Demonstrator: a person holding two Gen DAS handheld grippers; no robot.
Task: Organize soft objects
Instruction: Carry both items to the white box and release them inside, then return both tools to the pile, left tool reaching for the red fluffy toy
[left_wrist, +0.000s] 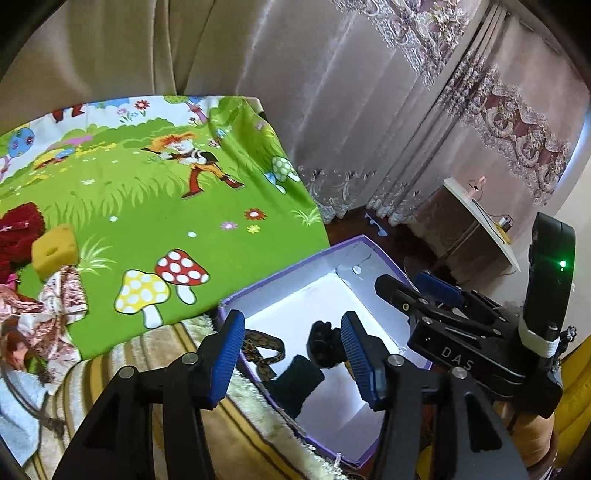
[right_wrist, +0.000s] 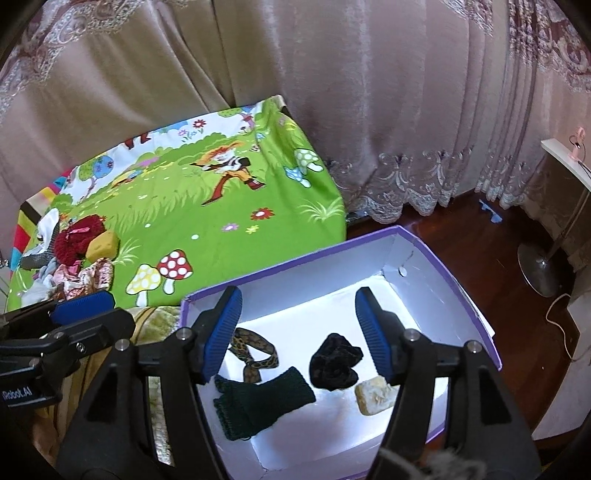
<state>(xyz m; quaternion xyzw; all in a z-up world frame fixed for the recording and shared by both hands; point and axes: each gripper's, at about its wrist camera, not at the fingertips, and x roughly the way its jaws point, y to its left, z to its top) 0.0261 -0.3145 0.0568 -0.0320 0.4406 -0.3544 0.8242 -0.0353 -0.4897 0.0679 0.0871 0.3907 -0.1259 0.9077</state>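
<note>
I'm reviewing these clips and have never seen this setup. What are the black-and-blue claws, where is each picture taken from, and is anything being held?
The claws are two hand-held grippers, one per hand, each with a fisheye camera looking along its blue-padded fingers. One picture comes from the left gripper, the other from the right gripper; each also catches its partner at the edge. Both stand open over a purple-edged white box and hold nothing.

In the box lie a leopard-print band, a dark knitted glove, a black scrunchie and a pale sponge piece.

Beside the box, a green cartoon sheet covers a bed or couch. At its far end waits a small pile: a yellow sponge, something red and woolly and patterned pink cloth, not yet sorted.
</note>
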